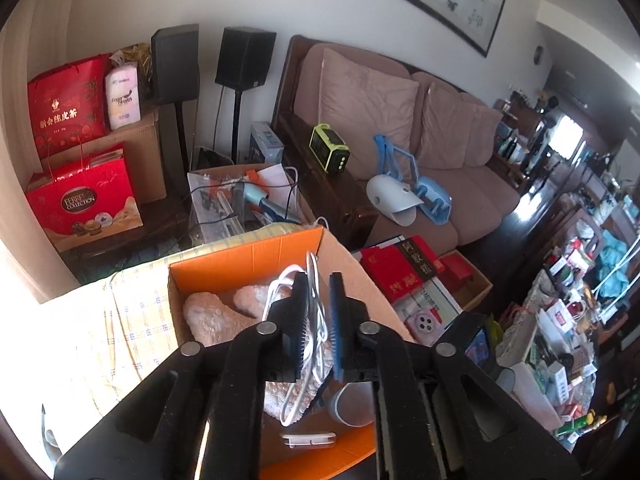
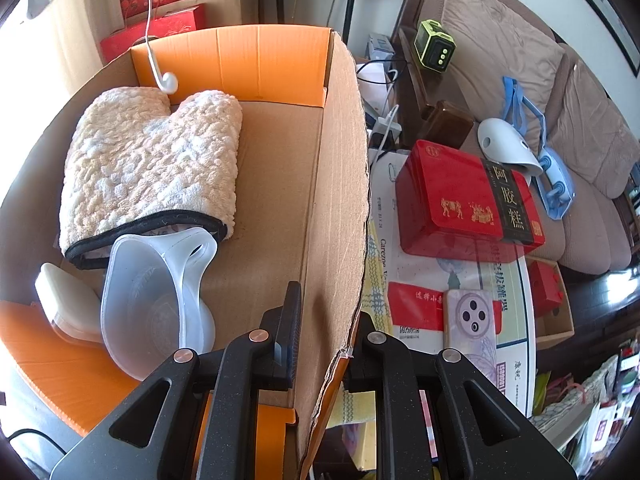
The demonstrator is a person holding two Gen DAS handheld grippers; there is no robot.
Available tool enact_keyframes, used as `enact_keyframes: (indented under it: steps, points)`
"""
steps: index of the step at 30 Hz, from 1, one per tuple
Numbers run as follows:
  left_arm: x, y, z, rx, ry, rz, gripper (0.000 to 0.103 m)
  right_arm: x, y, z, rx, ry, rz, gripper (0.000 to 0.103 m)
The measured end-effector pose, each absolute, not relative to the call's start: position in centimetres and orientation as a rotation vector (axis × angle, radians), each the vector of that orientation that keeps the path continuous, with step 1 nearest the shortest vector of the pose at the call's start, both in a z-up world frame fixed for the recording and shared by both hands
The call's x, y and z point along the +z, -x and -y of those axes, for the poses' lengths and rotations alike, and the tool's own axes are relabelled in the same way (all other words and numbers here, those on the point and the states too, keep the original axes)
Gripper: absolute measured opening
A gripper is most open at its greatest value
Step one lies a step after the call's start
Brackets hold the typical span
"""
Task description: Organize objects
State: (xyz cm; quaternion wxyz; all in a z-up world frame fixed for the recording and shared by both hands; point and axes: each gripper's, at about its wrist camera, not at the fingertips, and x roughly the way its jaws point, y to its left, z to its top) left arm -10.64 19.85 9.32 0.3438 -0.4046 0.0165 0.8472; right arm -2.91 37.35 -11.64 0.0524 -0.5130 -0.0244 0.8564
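Observation:
An orange-lined cardboard box (image 1: 248, 256) (image 2: 260, 64) holds a fluffy cream mitt (image 2: 152, 160), a translucent plastic scoop (image 2: 152, 304) and a small white case (image 2: 60, 292). My left gripper (image 1: 318, 280) hovers over the box, its jaws slightly apart. Loops of white earphone cable (image 1: 312, 264) hang loosely between the pads. In the right wrist view an earbud (image 2: 170, 82) dangles on that cable just above the mitt. My right gripper (image 2: 330, 304) is shut on the box's right cardboard wall (image 2: 340, 200), one finger inside and the other outside.
Right of the box lie a red tin (image 2: 460, 196), a pink phone (image 2: 472, 320) and papers. A brown sofa (image 1: 400, 92) behind carries a green device (image 1: 330, 148) and a white-and-blue gadget (image 1: 400, 196). Red gift boxes (image 1: 84, 200) stand at the left. A cluttered table (image 1: 560, 320) fills the right.

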Motion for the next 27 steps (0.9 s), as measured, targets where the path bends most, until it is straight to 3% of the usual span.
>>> enact_keyframes:
  steps: [4,14,16,21,24,27]
  points:
    - [7.5,10.7,-20.0,2.175,1.111,-0.059,0.039,-11.7,2.9,-37.4,2.606,1.559,0.073,0.016]
    - [6.6,10.3,-16.6,2.274,1.107,-0.057,0.066,-11.6,2.9,-37.4,2.606,1.558,0.071,0.016]
    - [6.4,10.1,-16.0,2.311,1.102,-0.075,0.077,-11.6,2.8,-37.4,2.606,1.558,0.071,0.016]
    - [5.4,10.0,-14.0,2.321,1.144,-0.044,0.080,-11.6,2.8,-37.4,2.606,1.558,0.070,0.016]
    - [4.9,9.6,-13.1,2.376,1.136,-0.077,0.090,-11.6,2.8,-37.4,2.606,1.558,0.070,0.016]
    - [4.5,9.1,-12.4,2.397,1.142,-0.108,0.092,-11.6,2.8,-37.4,2.606,1.558,0.070,0.016]
